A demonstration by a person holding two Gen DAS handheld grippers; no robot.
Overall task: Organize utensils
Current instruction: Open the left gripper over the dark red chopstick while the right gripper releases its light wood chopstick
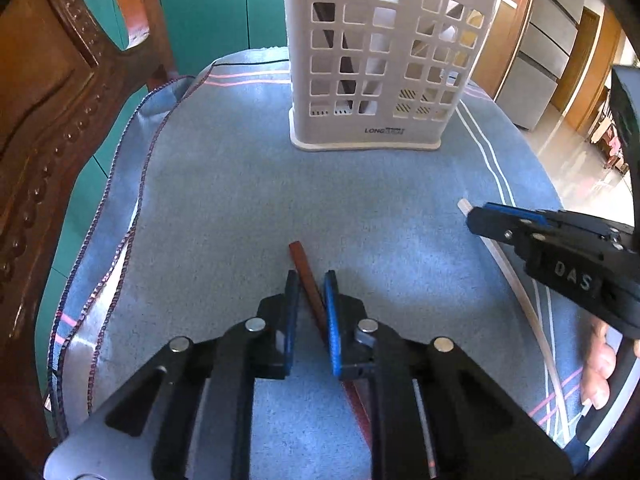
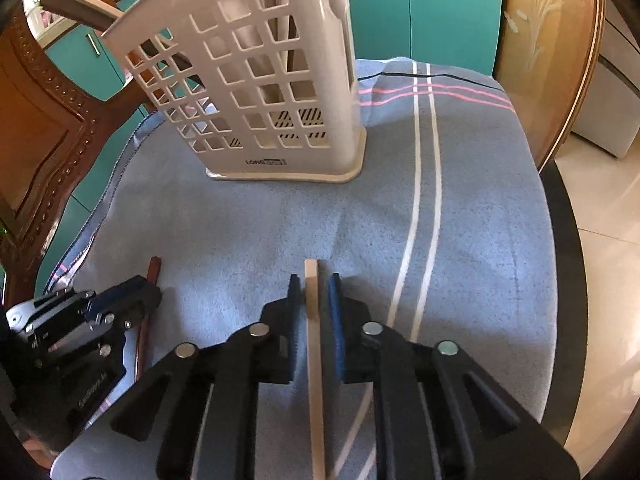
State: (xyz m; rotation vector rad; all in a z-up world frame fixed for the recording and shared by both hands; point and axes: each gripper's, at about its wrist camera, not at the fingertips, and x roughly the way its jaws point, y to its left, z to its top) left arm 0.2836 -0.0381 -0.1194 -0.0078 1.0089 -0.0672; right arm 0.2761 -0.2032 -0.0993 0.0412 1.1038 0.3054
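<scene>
A white lattice utensil holder stands on the blue cloth at the far side; it also shows in the right wrist view, with dark and pale sticks inside. A dark brown chopstick lies on the cloth between the fingers of my left gripper, whose jaws are narrowly apart around it. A pale chopstick lies between the fingers of my right gripper, also narrowly apart. The right gripper shows in the left wrist view over the pale chopstick. The left gripper and brown chopstick show in the right view.
The blue striped cloth covers a round table. A carved wooden chair stands at the left edge. Teal cabinets are behind. The table's right edge drops to a tiled floor.
</scene>
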